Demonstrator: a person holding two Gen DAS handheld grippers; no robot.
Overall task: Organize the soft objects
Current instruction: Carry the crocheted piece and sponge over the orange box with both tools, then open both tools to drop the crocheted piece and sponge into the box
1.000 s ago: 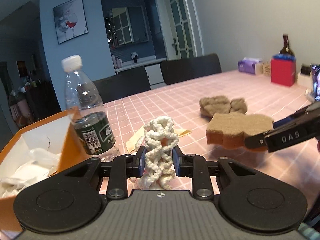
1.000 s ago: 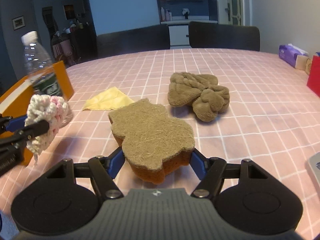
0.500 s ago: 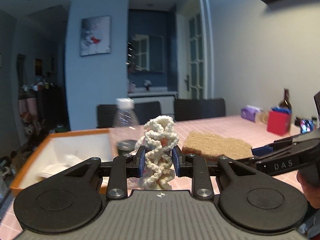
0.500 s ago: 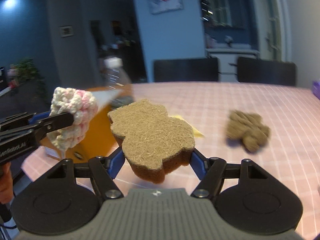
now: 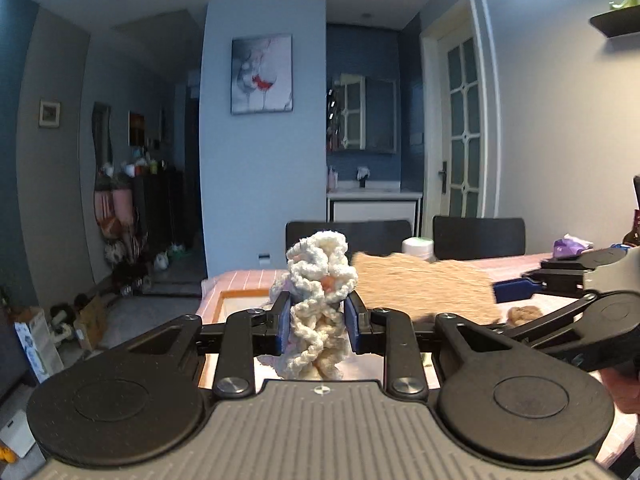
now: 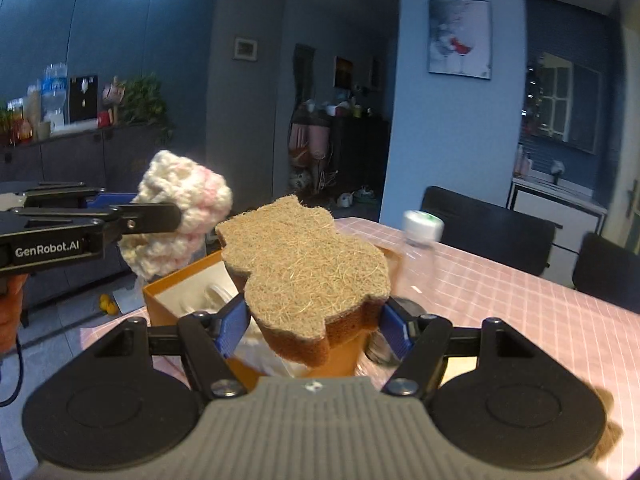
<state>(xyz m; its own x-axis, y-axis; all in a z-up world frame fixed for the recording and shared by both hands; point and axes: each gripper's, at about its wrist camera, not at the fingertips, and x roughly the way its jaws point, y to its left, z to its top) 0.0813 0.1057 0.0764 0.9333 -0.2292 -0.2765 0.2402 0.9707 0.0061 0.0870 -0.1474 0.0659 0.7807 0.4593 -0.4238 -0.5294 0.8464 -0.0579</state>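
My left gripper (image 5: 316, 322) is shut on a white and pink crocheted yarn piece (image 5: 318, 300), held in the air above the orange box (image 5: 230, 300). My right gripper (image 6: 312, 330) is shut on a bear-shaped sponge (image 6: 304, 264) with a tan fibre top and an orange underside. In the right wrist view the yarn piece (image 6: 180, 216) hangs to the upper left of the sponge, over the orange box (image 6: 176, 292) with white paper inside. In the left wrist view the sponge (image 5: 424, 288) shows edge-on at the right.
A clear water bottle (image 6: 416, 248) with a white cap stands right behind the box on the pink checked tablecloth (image 6: 520, 300). A brown plush piece (image 5: 524, 314) lies further right. Black chairs (image 6: 488, 224) line the far table edge. A hand (image 6: 10, 312) holds the left gripper.
Both grippers rose off the table and swung left toward the orange box, each keeping its hold. The brown plush and yellow cloth dropped out of the right wrist view.
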